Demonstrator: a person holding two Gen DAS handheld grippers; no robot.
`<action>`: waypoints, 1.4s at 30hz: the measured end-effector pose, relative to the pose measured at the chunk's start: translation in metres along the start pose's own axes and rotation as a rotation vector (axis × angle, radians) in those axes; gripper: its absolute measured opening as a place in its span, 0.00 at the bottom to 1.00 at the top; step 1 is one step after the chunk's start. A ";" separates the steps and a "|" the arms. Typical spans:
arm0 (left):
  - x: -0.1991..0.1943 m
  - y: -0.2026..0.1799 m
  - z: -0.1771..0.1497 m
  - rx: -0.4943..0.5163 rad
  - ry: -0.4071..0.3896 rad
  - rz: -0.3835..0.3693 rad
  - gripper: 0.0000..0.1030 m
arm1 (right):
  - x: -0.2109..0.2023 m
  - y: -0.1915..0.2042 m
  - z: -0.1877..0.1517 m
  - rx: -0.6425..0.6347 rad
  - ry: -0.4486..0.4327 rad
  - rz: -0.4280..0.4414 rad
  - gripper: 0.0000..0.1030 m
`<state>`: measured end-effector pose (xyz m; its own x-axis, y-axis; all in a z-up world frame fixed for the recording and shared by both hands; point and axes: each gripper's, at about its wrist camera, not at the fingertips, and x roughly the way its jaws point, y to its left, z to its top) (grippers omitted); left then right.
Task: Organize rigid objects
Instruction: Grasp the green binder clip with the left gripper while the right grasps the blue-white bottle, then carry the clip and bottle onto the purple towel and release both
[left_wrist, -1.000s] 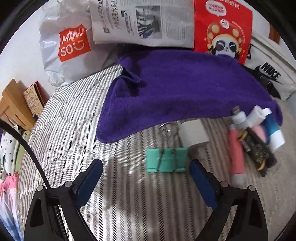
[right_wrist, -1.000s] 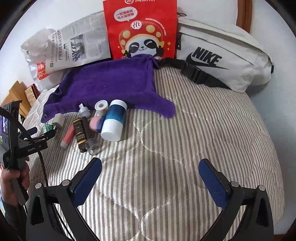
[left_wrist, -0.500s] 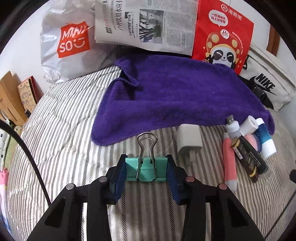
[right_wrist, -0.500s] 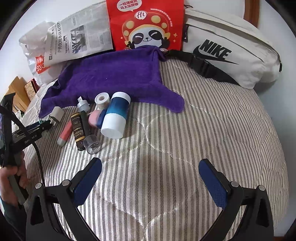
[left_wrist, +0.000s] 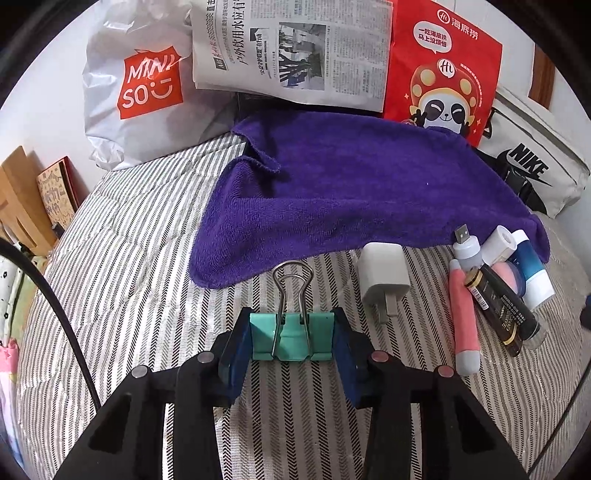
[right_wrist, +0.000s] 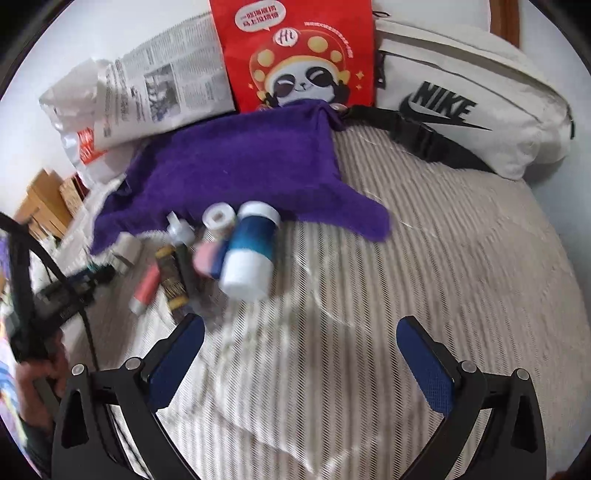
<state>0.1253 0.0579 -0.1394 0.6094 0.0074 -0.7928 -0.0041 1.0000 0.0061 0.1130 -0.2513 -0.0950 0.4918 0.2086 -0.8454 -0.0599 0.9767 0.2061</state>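
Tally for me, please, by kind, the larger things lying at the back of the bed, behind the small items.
Bags: 3 (MINISO bag, red panda bag, Nike bag)
Newspaper: 1
Purple towel: 1
Total: 5

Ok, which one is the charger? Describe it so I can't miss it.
Find the purple towel on the striped bed. Just below its near edge lies the charger, between the green clip in the left gripper and the pink tube. It is the only plain white block with metal prongs.
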 end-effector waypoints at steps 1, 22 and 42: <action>0.000 0.000 0.000 -0.002 0.000 -0.002 0.38 | 0.003 0.003 0.005 0.002 -0.005 0.021 0.97; 0.001 -0.001 0.000 0.000 -0.002 0.001 0.38 | 0.053 0.022 0.033 -0.124 0.080 -0.030 0.39; 0.000 0.000 -0.001 -0.006 0.005 -0.010 0.38 | 0.050 0.023 0.021 -0.218 0.048 -0.026 0.36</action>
<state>0.1246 0.0581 -0.1404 0.6057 -0.0031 -0.7957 -0.0022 1.0000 -0.0055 0.1548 -0.2198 -0.1223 0.4541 0.1803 -0.8725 -0.2365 0.9686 0.0770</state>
